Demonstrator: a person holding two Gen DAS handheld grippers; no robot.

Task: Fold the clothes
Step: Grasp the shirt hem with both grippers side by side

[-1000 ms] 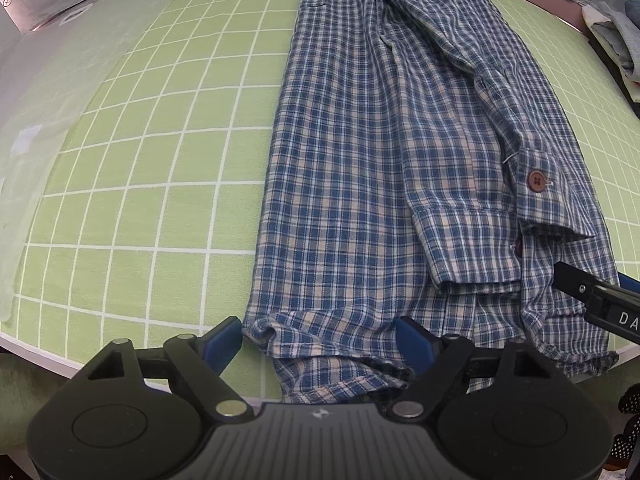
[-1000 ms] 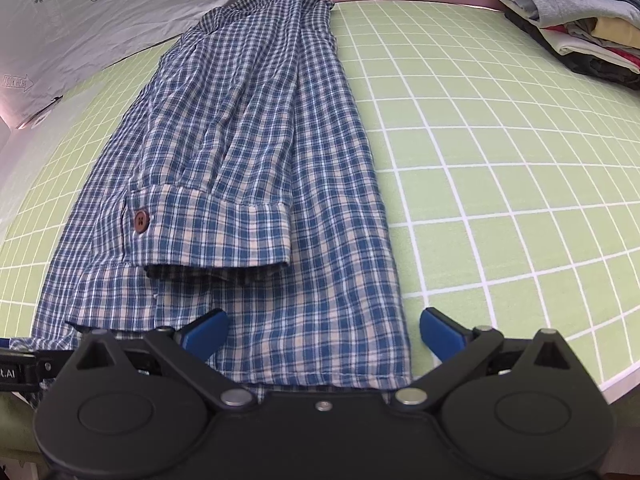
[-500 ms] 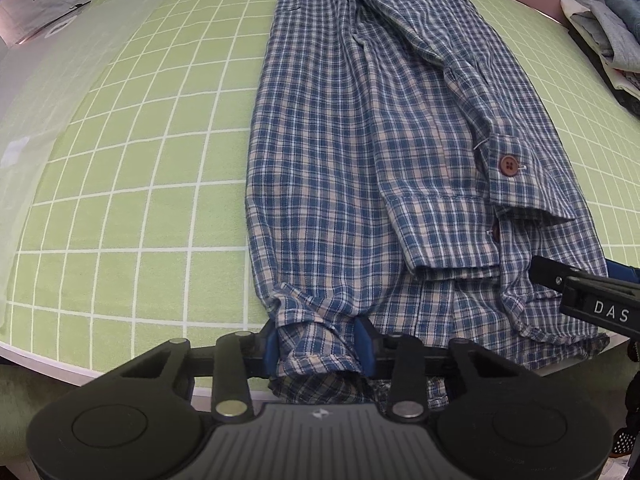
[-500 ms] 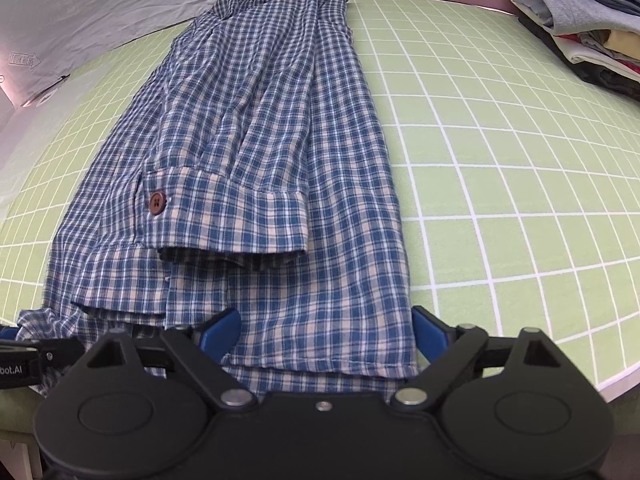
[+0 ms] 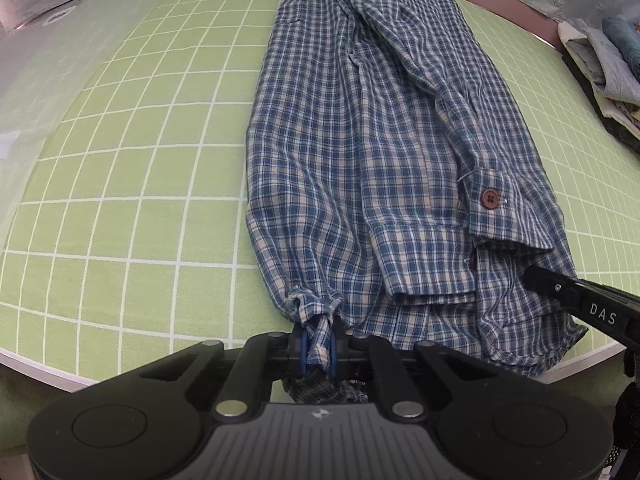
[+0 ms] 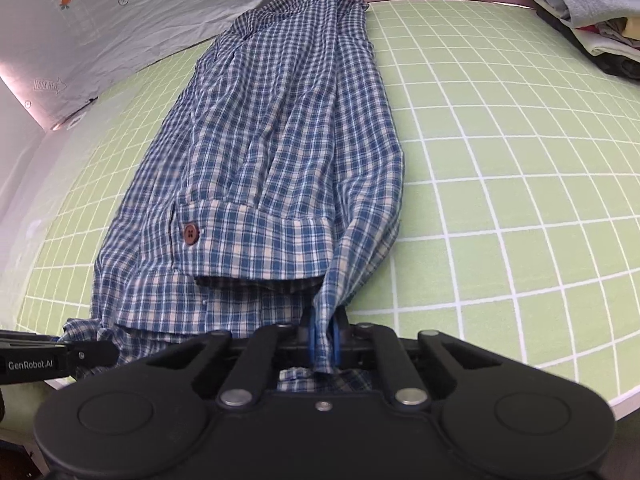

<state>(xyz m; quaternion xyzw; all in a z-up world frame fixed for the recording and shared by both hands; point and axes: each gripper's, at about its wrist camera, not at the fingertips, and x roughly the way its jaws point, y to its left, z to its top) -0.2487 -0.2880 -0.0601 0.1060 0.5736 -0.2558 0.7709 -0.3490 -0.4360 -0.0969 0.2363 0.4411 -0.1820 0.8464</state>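
A blue and white plaid shirt lies lengthwise on the green grid mat, folded narrow, with a buttoned cuff resting on top. My left gripper is shut on the bunched hem at the shirt's near left corner. My right gripper is shut on the hem at the near right corner. Each gripper's body shows at the edge of the other's view. Both hold the cloth at the mat's near edge.
A pile of folded clothes sits at the far right of the mat. A pale printed sheet lies beyond the mat's far edge. Bare green mat spreads to either side of the shirt.
Both grippers went from open to shut: the left closed on the hem first, then the right. The hem corners are now bunched and lifted slightly between the fingers.
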